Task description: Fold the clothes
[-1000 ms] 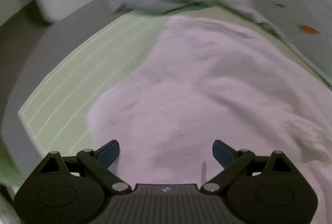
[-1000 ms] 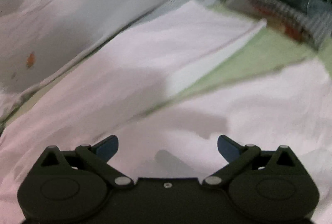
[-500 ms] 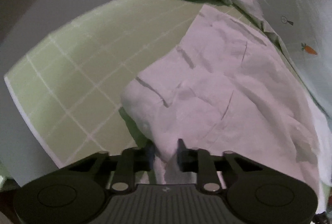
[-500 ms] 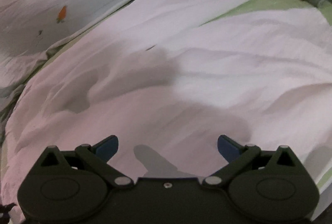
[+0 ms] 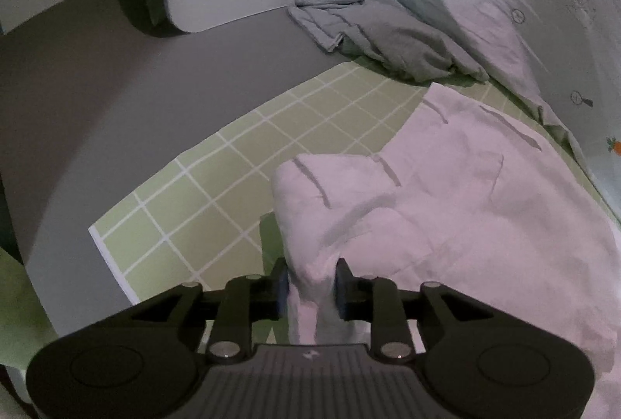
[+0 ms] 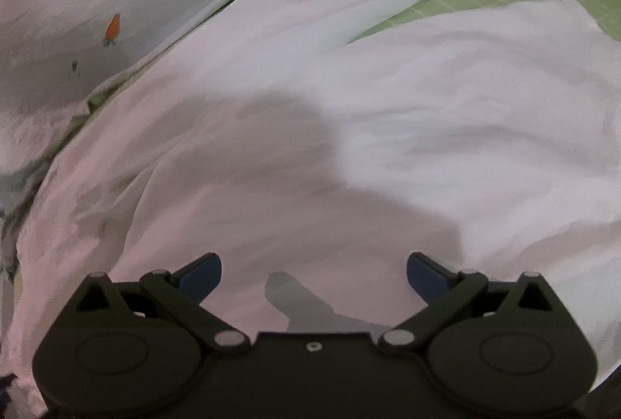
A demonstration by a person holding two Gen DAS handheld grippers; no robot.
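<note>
Left wrist view has your left gripper (image 5: 309, 287) pinching a bunched fold of the pale pink crumpled cotton garment (image 5: 446, 201), which lies on the green grid-lined mat (image 5: 217, 186); beyond sits a rumpled grey cloth (image 5: 380, 31); your right gripper (image 6: 314, 269) hangs over the same garment (image 6: 388, 132) with fingers spread wide, gripping nothing; a carrot-print light sheet (image 6: 97, 11) lies beside.

Green checked mat (image 5: 217, 186), white garment (image 5: 446, 194) spread on it, crumpled grey cloth (image 5: 380, 31) at its far edge
</note>
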